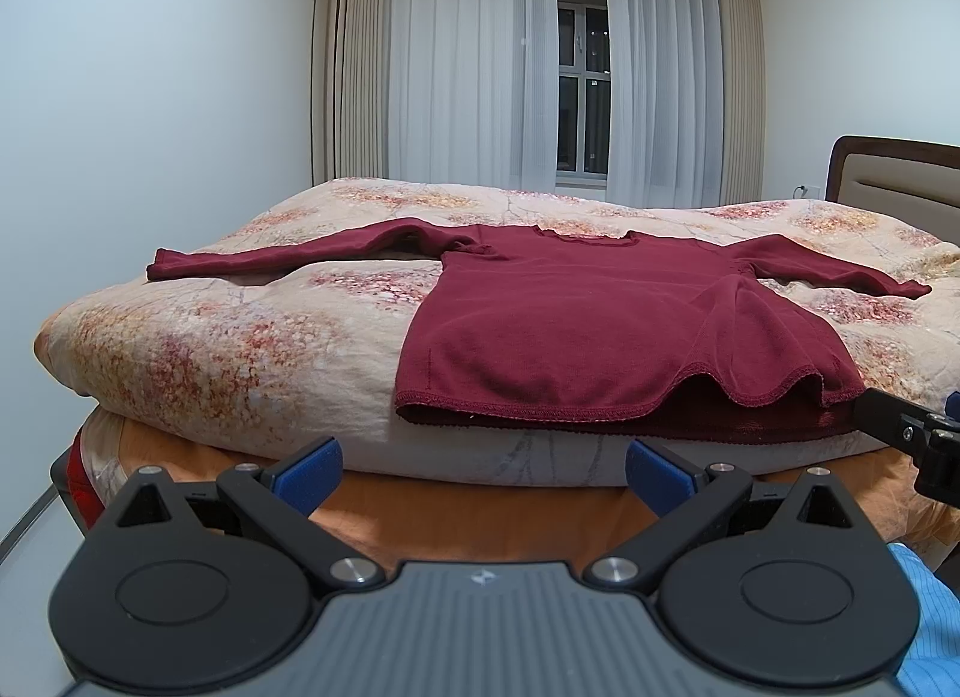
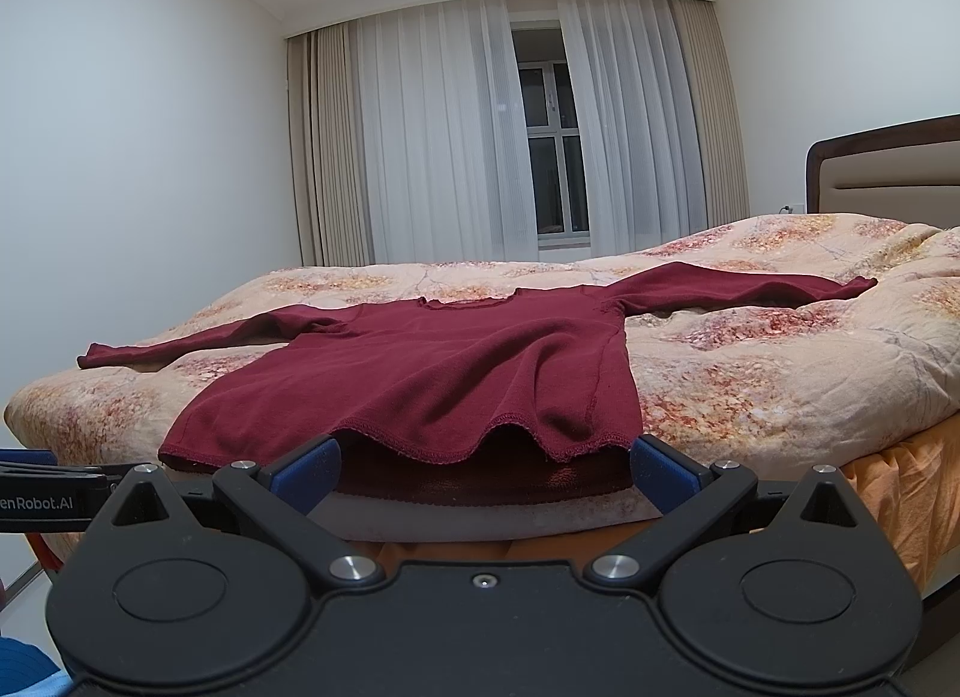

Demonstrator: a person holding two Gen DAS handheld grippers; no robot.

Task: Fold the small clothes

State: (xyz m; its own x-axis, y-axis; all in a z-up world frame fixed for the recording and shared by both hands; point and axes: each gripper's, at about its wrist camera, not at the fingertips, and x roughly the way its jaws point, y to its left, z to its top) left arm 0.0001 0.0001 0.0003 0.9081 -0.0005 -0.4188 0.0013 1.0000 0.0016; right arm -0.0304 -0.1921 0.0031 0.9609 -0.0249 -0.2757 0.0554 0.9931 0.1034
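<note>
A dark red long-sleeved top (image 1: 576, 319) lies flat on the bed, hem toward me, both sleeves spread out sideways. It also shows in the right wrist view (image 2: 432, 373). My left gripper (image 1: 483, 481) is open and empty, in front of and below the hem's left part. My right gripper (image 2: 483, 472) is open and empty, just in front of the hem's right part, jaws wide apart. The right gripper's body (image 1: 918, 433) shows at the right edge of the left wrist view.
The bed carries a floral quilt (image 1: 228, 337) over an orange sheet (image 1: 456, 523). A headboard (image 2: 888, 175) stands at the right. Curtains and a dark window (image 1: 582, 72) are behind the bed. White walls enclose both sides.
</note>
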